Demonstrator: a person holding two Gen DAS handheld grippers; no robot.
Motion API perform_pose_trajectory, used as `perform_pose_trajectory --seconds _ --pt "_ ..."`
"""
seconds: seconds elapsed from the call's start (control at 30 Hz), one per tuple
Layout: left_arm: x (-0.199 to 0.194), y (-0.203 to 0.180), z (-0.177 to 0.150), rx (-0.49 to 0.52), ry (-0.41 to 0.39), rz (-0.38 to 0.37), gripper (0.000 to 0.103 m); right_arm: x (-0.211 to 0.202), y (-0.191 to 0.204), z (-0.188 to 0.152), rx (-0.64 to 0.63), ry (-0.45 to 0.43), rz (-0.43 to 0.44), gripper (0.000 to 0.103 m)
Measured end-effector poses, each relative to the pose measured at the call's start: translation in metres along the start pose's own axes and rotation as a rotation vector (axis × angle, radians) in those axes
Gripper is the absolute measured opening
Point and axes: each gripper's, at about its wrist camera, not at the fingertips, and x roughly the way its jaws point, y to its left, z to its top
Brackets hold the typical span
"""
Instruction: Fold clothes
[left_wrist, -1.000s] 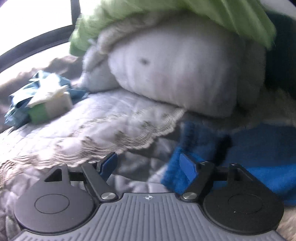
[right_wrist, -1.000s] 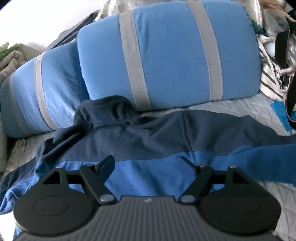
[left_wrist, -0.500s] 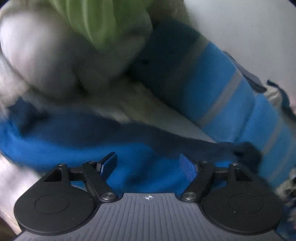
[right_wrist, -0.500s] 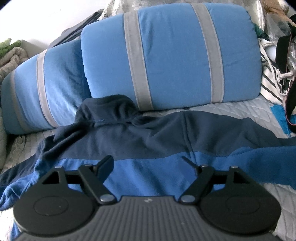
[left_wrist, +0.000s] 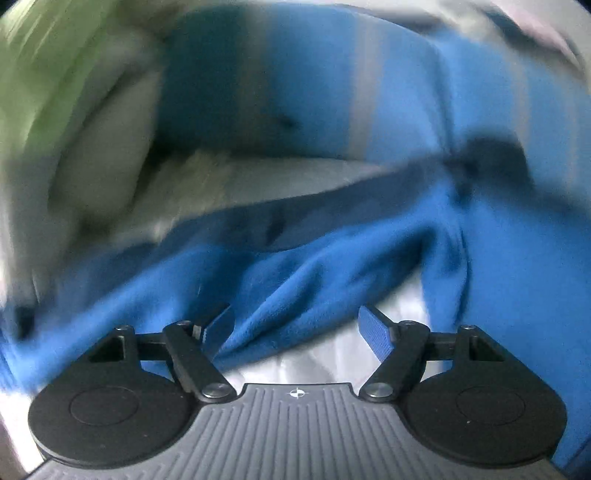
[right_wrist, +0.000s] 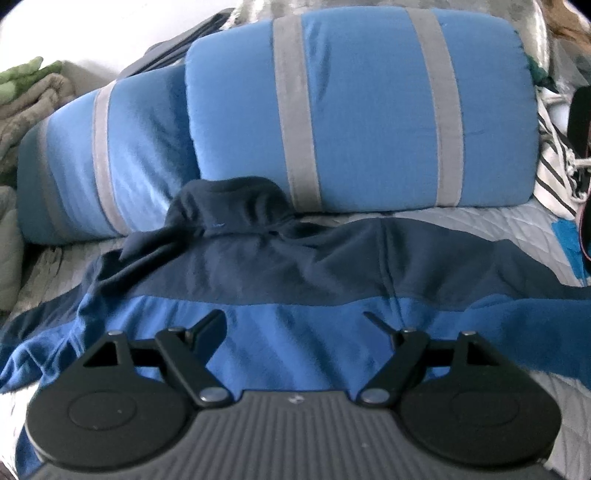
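Both tools stand spread with nothing pinched between the pads. Our left tool (left_wrist: 297, 325) shows blue pads; a fold of the blue fleece jacket (left_wrist: 332, 266) lies between the fingers, and we see a gap between the cloth and the right pad (left_wrist: 376, 332), while contact with the left pad cannot be judged. Our left wrist view is heavily blurred. At 12 o'clock in that view we see a blue pillow with a grey stripe (left_wrist: 314, 92), at 10 o'clock a pale bundle of bedding (left_wrist: 107, 147) under a green cloth (left_wrist: 44, 66), and pale bedcover (left_wrist: 258, 181) between the pillow and the jacket.

Our right tool (right_wrist: 295, 325) hovers over the jacket (right_wrist: 295, 280), fingers wide apart, with no cloth caught between them. We see the jacket spread flat on the bed, back side up: a navy yoke and collar (right_wrist: 229, 206) at 12 o'clock, a brighter blue body panel below it, one sleeve running out to 3 o'clock (right_wrist: 535, 332) and the other to 8 o'clock (right_wrist: 40, 350). The collar touches the base of two blue pillows with grey stripes, the larger (right_wrist: 369, 110) at 12 o'clock and the smaller (right_wrist: 110, 155) at 10 o'clock. A grey quilted bedcover (right_wrist: 480, 221) lies under the jacket. At 3 o'clock we see a striped white bag (right_wrist: 554, 177), and at 9 o'clock folded olive and green cloth (right_wrist: 29, 92)
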Motion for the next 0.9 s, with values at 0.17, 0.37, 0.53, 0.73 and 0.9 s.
perform_pose_trajectory --seconds 0.17,0.37,0.53,0.73,0.9 --pt "0.016 -0.047 -0.006 0.430 -0.041 0.060 0.074 0.000 0.010 -0.001 -0.035 -0.008 0.002 0.087" --pt "0.046 -0.048 0.001 0.520 -0.005 0.080 0.035 0.003 0.014 -0.002 -0.055 -0.005 -0.006 0.087" --pt "0.033 -0.048 -0.001 0.591 -0.027 0.078 0.011 0.002 0.012 -0.002 -0.052 -0.003 -0.011 0.087" --pt "0.018 -0.061 -0.026 0.807 -0.048 0.118 0.009 -0.001 0.010 -0.002 -0.051 -0.009 -0.010 0.087" --pt "0.028 -0.085 -0.039 0.950 -0.001 0.210 0.027 -0.002 0.010 -0.001 -0.051 -0.011 -0.010 0.087"
